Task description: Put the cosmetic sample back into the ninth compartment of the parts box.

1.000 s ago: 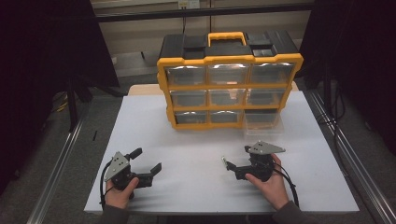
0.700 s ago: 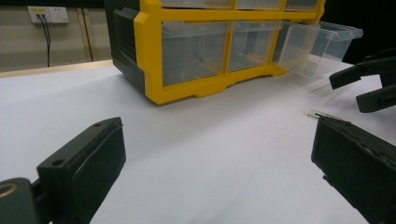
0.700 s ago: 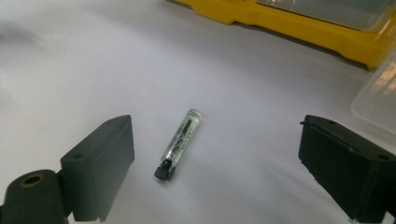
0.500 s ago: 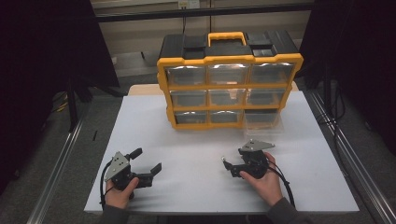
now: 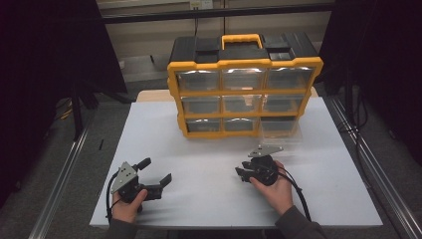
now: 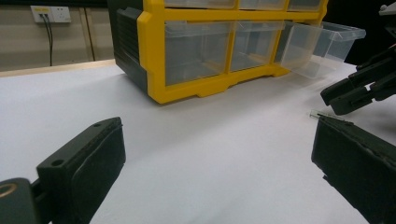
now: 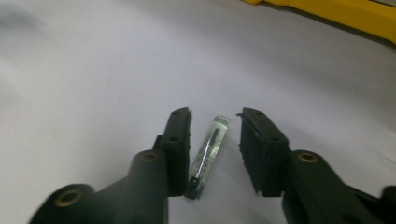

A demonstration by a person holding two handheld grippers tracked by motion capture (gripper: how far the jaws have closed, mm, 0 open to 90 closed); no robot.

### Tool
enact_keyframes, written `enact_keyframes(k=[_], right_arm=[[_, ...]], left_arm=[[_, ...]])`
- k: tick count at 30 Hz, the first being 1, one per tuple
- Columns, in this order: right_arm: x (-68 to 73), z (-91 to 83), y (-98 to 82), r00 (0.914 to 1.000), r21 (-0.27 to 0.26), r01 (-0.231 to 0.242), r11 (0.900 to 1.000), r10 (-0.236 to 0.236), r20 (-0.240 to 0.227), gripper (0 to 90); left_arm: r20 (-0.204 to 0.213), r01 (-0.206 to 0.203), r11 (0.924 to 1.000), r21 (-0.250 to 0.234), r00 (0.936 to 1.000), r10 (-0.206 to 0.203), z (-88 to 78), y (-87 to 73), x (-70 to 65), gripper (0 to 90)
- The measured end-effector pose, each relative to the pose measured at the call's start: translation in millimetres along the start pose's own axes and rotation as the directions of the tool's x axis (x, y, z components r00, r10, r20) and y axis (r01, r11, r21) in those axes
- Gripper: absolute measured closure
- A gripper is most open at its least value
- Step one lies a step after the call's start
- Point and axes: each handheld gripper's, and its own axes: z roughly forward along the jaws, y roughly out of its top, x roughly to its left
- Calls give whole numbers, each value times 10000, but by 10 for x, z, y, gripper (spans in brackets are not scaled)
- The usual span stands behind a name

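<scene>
On the white tabletop (image 5: 209, 149), near its front right: right gripper (image 5: 241, 174) in the person's right hand (image 5: 276, 191), pointing left across the surface, fingers (image 7: 180, 140) narrowed but not yet touching what lies between them; just been closing. Between those fingers, flat on the tabletop: a small clear glass tube (image 7: 209, 151) with a dark cap at the near end and a thin dark rod inside, close beside the left finger, a clear gap to the right one. Seen from the left gripper view as a thin transparent sliver (image 6: 322, 114) just ahead of the dark tips of the right gripper (image 6: 348, 95).

At the front left of the tabletop: left gripper (image 5: 157, 174) in the left hand (image 5: 127, 204), resting low, fingers (image 6: 86, 163) wide apart with bare white surface between them. Well apart from the right gripper.

Toward the back of the tabletop: a yellow-and-black drawer organiser (image 5: 244, 92) standing upright, three rows of clear drawers, yellow carry handle on top. At its lower right corner: one clear drawer (image 5: 278, 130) pulled forward out of its slot, also seen at an angle in the left gripper view (image 6: 322, 46). Tube well in front of that drawer, nearer the person.
</scene>
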Motion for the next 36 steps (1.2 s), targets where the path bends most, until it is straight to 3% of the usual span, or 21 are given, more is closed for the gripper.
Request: enact_keyframes(k=[7,18,22,28,29,31,36], right_arm=[[3,30,-8,10000,480,19,9988,-21,39,771],[27,85,-19,9994,862,341,9957,-338,-46,814],[-4,82,-12,9998,878,75,9961,-58,-195,815],[-16,60,-5,9989,853,96,9963,-56,-464,815],[-16,37,-2,9982,892,-160,9959,210,-554,815],[-44,18,9,9977,798,-70,9968,124,-672,815],[-87,-60,39,9950,872,-454,9952,528,-850,815]], left_arm=[[-47,-22,10000,69,10000,23,-2,-1,-1,29],[-33,-36,9999,98,10000,36,6,-5,-6,29],[-42,-41,10000,86,10000,42,6,-4,-4,29],[-68,-19,10000,92,10000,19,5,-5,-2,29],[-56,-32,10000,82,10000,33,6,-5,-4,29],[-59,-43,9999,98,10000,44,4,-4,-5,29],[-59,-18,9999,126,10000,19,5,-6,-3,29]])
